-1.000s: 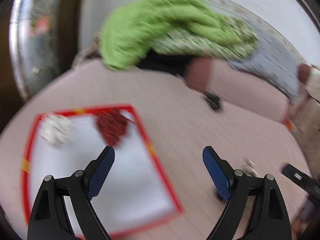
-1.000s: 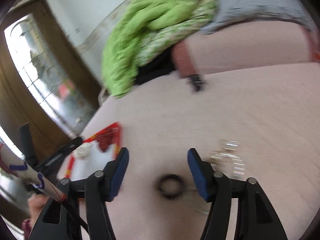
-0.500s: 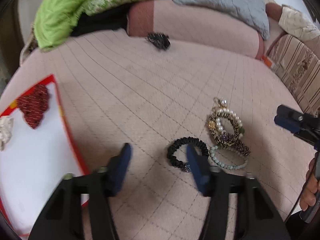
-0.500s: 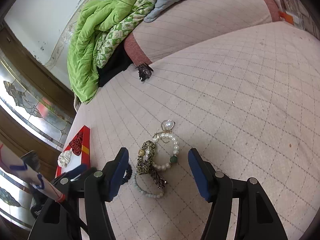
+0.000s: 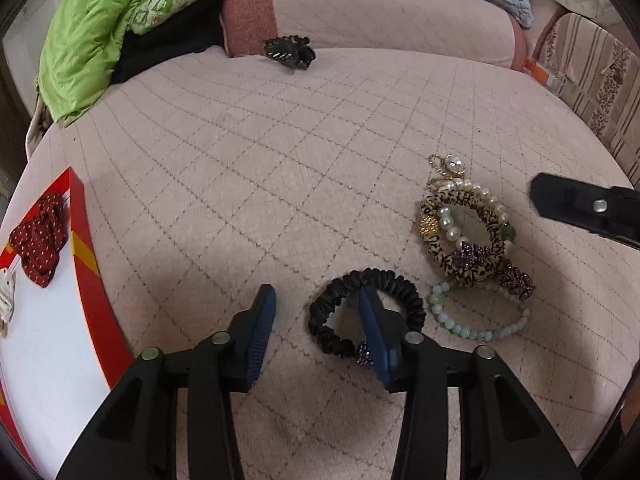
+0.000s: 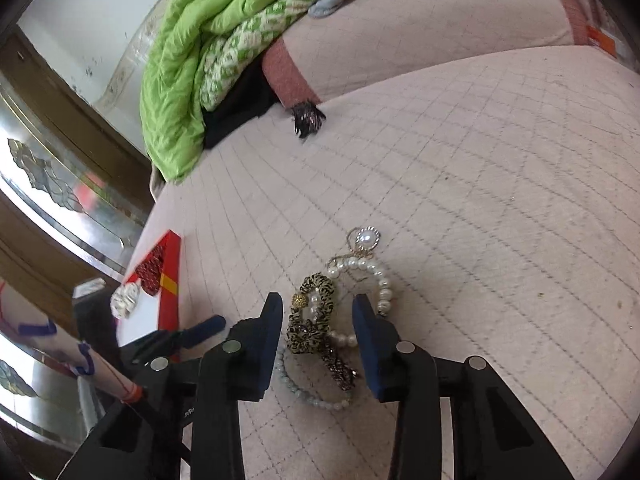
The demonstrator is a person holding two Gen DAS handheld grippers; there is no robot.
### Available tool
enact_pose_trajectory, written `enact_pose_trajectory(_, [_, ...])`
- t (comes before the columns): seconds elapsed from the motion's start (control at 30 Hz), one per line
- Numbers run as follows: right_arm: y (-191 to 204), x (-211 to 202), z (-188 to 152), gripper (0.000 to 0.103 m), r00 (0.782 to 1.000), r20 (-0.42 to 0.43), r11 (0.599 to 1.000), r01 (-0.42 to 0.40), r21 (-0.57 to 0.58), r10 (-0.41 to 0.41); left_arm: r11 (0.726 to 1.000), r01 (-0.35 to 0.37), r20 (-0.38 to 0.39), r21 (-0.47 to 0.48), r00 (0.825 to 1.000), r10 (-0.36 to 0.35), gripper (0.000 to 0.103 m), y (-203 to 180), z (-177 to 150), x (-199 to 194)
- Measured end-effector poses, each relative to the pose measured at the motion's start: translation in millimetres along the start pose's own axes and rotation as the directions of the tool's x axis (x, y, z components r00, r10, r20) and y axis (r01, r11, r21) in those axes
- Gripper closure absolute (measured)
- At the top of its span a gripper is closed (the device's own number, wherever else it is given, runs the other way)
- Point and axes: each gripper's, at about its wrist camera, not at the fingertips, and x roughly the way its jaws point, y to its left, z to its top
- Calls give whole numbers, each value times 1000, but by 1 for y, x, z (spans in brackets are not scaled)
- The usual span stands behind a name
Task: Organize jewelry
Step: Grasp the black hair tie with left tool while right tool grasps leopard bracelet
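The black scrunchie is being straddled on the bed by the narrowed, empty left gripper, brought nearer than before; the right gripper, moderately open, is being held over the bracelet pile.

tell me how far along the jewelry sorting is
Early. Done: the red dotted scrunchie and a white piece lie in the red-rimmed tray. In hand: nothing; the open left claw straddles the black scrunchie. Left: the leopard scrunchie, pearl bracelet, green bead bracelet.
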Motion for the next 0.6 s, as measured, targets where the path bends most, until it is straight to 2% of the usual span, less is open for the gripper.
enact_pose_trajectory(0.03, [1,4,0,63,1000,-6,1000,7,-1,-7,1000,10,4,0,1000,-10,76,0,1,0])
enact_pose_trajectory(0.07, [1,8,1,63,1000,-12,1000,19,-4,-19,1000,20,8,-2,1000,-19,89,0,1,-1])
enact_pose_trajectory(0.1, [1,14,1,63,999,-22,999,32,-7,-32,999,33,7,-5,999,-33,94,1,2,-1])
enact_pose_trajectory(0.23, [-4,30,-1,63,997,-58,999,46,-2,-46,997,71,13,-18,997,-71,94,4,4,-1])
enact_pose_trajectory(0.33, [0,40,-2,78,996,-76,998,50,-25,-52,996,87,27,-25,996,-86,94,4,5,-4])
enact_pose_trajectory(0.37, [3,40,-3,89,996,-74,998,47,-40,-50,996,90,31,-27,996,-89,94,4,5,-5])
enact_pose_trajectory(0.4, [6,39,-3,95,996,-68,997,52,-60,-56,995,94,37,-31,995,-92,94,5,5,-6])
enact_pose_trajectory(0.5, [16,22,0,95,997,13,991,74,-111,-73,992,115,73,-49,991,-111,94,8,8,-14])
enact_pose_trajectory(0.6, [21,4,4,95,995,92,991,43,-125,-32,989,134,121,-59,985,-126,94,11,10,-26])
